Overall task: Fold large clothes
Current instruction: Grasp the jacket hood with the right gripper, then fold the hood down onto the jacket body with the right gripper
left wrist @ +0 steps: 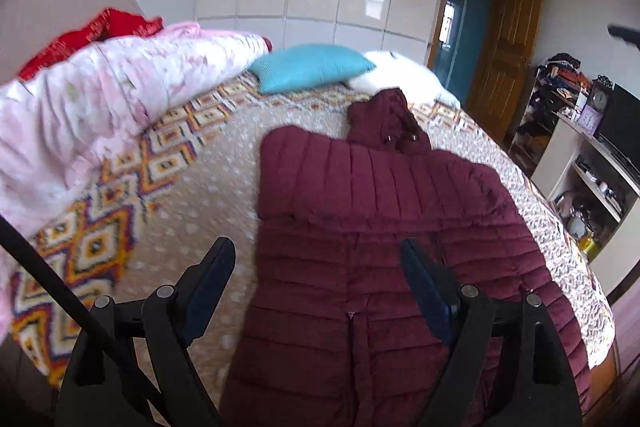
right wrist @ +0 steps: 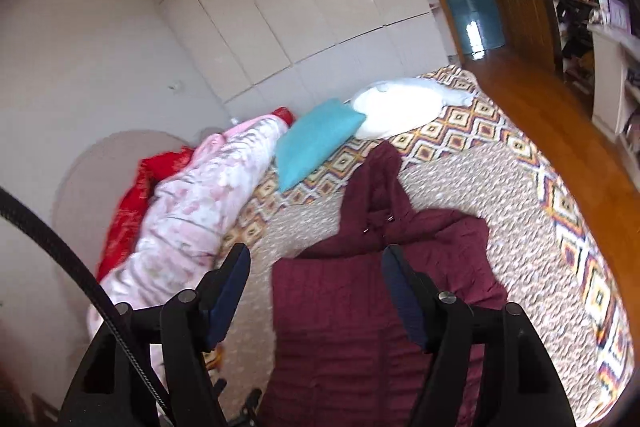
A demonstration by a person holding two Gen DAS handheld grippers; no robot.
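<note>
Jaws wide above jacket (left wrist: 360, 227) (both)

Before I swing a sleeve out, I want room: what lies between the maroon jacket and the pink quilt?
Only bare patterned bedspread lies between the maroon jacket and the pink quilt; both wrist views show it.

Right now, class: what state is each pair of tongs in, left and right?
Left tongs: open, holding nothing, above the maroon jacket.
Right tongs: open, holding nothing, above the same jacket.
</note>
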